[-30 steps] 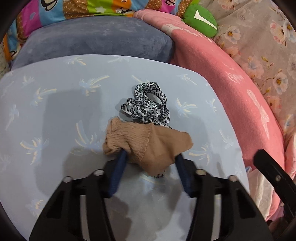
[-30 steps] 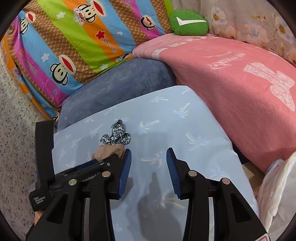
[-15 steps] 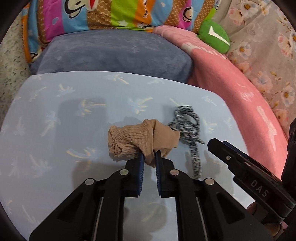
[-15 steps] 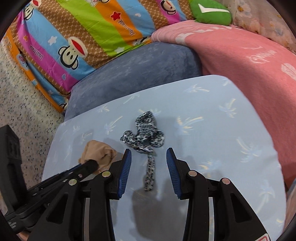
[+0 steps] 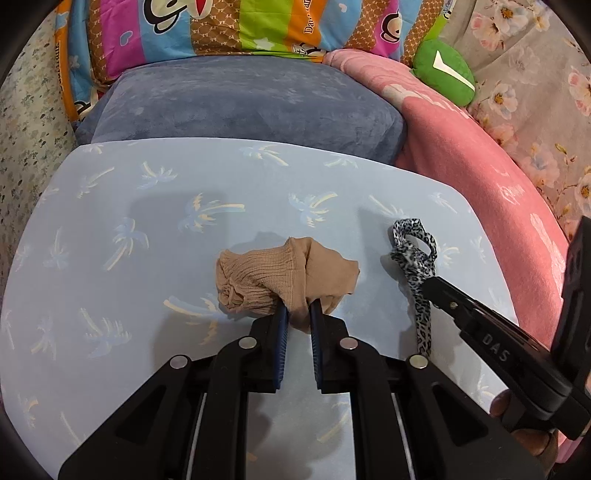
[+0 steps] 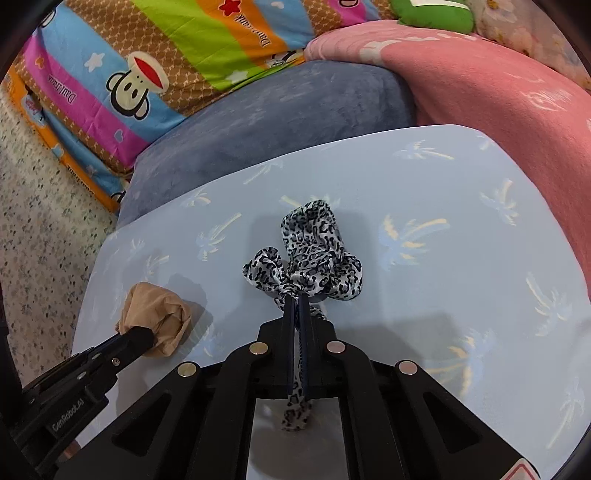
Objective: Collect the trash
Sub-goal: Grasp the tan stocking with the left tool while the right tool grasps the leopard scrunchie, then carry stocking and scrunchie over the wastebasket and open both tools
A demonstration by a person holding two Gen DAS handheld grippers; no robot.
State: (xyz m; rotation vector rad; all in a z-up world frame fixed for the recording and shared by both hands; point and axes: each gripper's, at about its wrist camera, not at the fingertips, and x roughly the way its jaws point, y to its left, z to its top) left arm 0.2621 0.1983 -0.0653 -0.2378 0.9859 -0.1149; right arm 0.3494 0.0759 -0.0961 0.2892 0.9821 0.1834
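Observation:
A crumpled tan stocking [image 5: 258, 277] lies on a light blue palm-print tabletop [image 5: 110, 240]. My left gripper [image 5: 298, 308] is shut on the stocking's near edge, with the cloth pinched between its blue pads. To the right lies a black-and-white leopard-print fabric strip [image 5: 413, 251], with my right gripper [image 5: 428, 284] at its middle. In the right wrist view, my right gripper [image 6: 295, 299] is closing tight on the strip [image 6: 314, 240] at its knot; one tail hangs down between the fingers. The stocking [image 6: 159, 310] and my left gripper [image 6: 136, 334] show at lower left.
A grey-blue cushion [image 5: 240, 99] borders the tabletop's far edge. A pink blanket [image 5: 498, 177] runs along the right, with a green plush [image 5: 443, 70] behind it. A striped monkey-print pillow [image 5: 221, 26] lies at the back. Speckled floor [image 6: 37, 221] lies to the left.
My left gripper closed on the tan stocking and pulled it away from the leopard strip. My right gripper came down over the strip and shut on it.

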